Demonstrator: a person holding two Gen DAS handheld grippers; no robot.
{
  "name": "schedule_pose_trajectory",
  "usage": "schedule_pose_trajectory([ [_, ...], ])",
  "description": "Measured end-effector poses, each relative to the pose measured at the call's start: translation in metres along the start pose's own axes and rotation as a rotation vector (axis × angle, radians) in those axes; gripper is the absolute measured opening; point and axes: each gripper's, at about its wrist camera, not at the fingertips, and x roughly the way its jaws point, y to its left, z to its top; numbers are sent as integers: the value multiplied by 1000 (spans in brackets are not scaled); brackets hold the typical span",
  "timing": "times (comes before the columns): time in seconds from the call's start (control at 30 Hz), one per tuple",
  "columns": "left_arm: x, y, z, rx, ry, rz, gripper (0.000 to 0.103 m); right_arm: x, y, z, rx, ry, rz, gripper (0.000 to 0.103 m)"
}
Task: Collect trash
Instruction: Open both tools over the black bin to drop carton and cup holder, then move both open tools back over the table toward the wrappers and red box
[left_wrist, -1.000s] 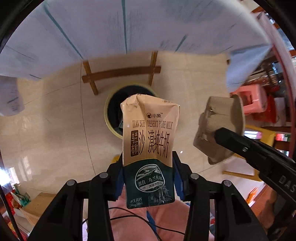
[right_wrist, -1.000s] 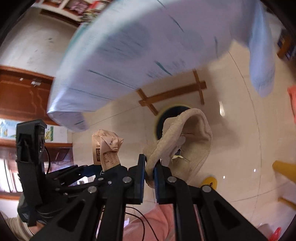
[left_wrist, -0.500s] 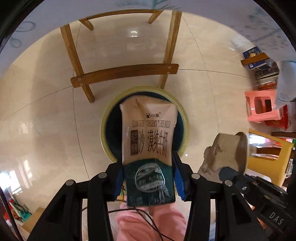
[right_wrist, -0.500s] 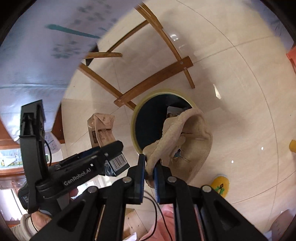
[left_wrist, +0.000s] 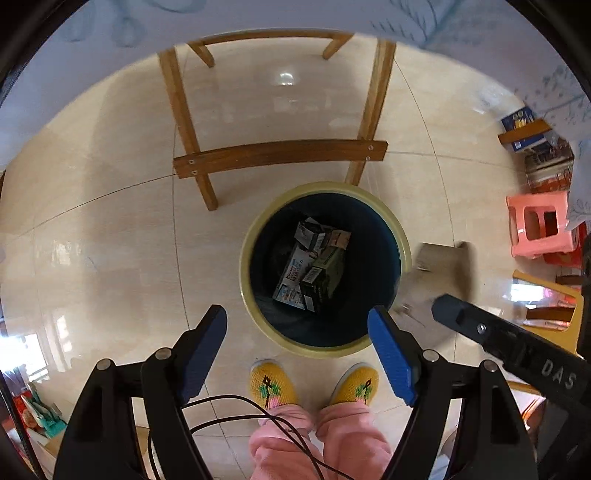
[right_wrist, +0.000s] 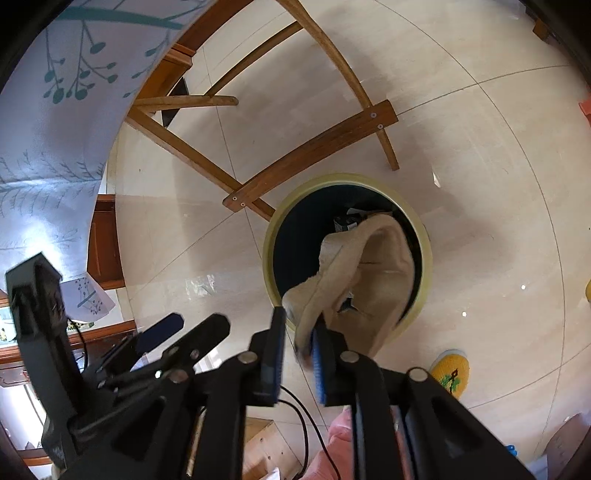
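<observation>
The floor (left_wrist: 110, 229) is made of big shiny cream tiles with thin dark lines between them. Light shines off it in white spots. A wooden table frame (left_wrist: 280, 155) stands on the floor, with brown legs and a bar across. A pale cloth with blue-green leaves (right_wrist: 48, 122) hangs over it. A pink plastic stool (left_wrist: 539, 225) sits at the right side, with a yellow one (left_wrist: 546, 295) near it.
</observation>
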Motion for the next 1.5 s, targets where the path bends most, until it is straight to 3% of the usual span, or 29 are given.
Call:
schedule_pose_trajectory([
  [0.07, -6, 4, -2, -10, -11, 1, 77, 0, 5, 0, -3, -10, -10, 38],
  [0.4, -49, 17, -20, -63, -42, -11, 77, -28, 29, -16, -60, -15, -14, 38],
  [0.63, -137, 5, -31, -78, -109, -39, 78, -96, 66, -36, -146, -33, -6, 38],
  [1.07, -313, -28, -40, -43, -273, -66, 78, -259, 137, -49, -358, -184, 59, 38],
  [1.27, -367, -40, -39, -32, -316, -66, 78, -318, 162, -52, -457, -261, 87, 38],
  [1.5, -423, -45, -38, -72, -422, -43, 78, -353, 178, -45, -510, -308, 129, 38],
])
